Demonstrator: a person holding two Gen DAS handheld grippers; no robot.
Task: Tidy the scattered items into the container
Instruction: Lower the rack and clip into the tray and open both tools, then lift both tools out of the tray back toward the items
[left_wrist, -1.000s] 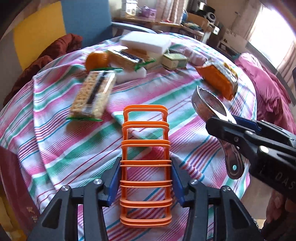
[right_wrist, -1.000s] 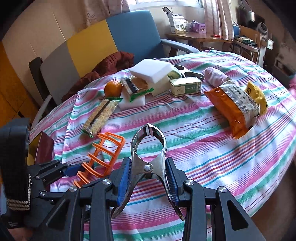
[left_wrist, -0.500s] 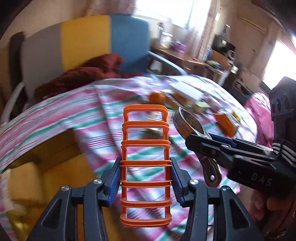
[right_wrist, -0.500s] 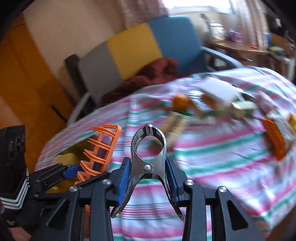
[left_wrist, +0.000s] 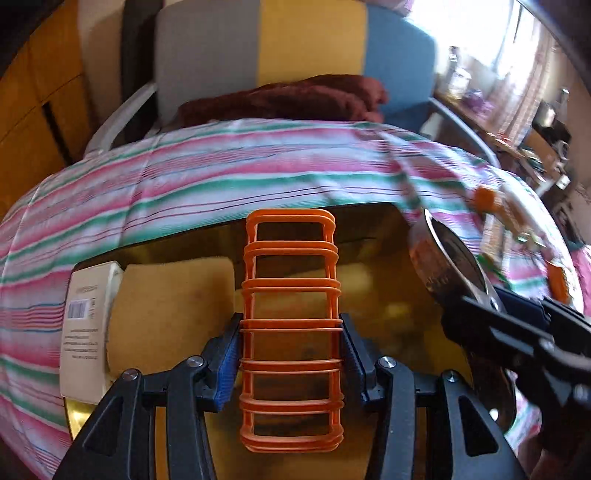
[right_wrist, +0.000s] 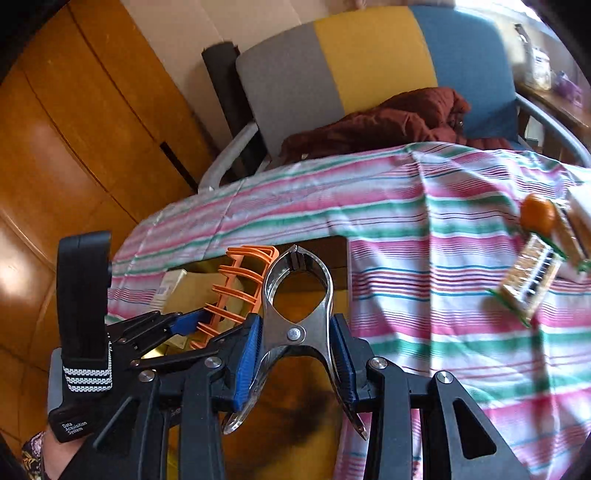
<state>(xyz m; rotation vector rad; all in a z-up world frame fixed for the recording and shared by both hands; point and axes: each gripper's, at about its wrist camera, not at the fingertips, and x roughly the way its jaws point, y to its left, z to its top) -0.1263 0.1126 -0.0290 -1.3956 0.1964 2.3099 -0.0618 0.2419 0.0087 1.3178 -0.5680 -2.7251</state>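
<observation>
My left gripper (left_wrist: 290, 356) is shut on an orange plastic ladder-shaped rack (left_wrist: 290, 332) and holds it over a golden-brown container (left_wrist: 373, 273) at the table's edge. My right gripper (right_wrist: 295, 360) is shut on a large metal spring clamp (right_wrist: 295, 295), also above the container (right_wrist: 291, 406). Each gripper shows in the other's view, the right one (left_wrist: 517, 332) with its clamp (left_wrist: 447, 266), the left one (right_wrist: 162, 325) with the rack (right_wrist: 236, 291). An orange (right_wrist: 537, 214) and a cracker pack (right_wrist: 528, 280) lie on the striped cloth at far right.
Inside the container lie a white box (left_wrist: 86, 325) and a yellow sponge (left_wrist: 170, 310). The striped tablecloth (right_wrist: 424, 236) covers the table beyond it. A grey, yellow and blue chair (right_wrist: 369, 62) with a maroon garment (right_wrist: 380, 122) stands behind. Wooden panelling (right_wrist: 74, 147) is to the left.
Both grippers have swung left with the rack and the clamp still held, from above the scattered items on the cloth to above the container. The snacks have slid to the far right.
</observation>
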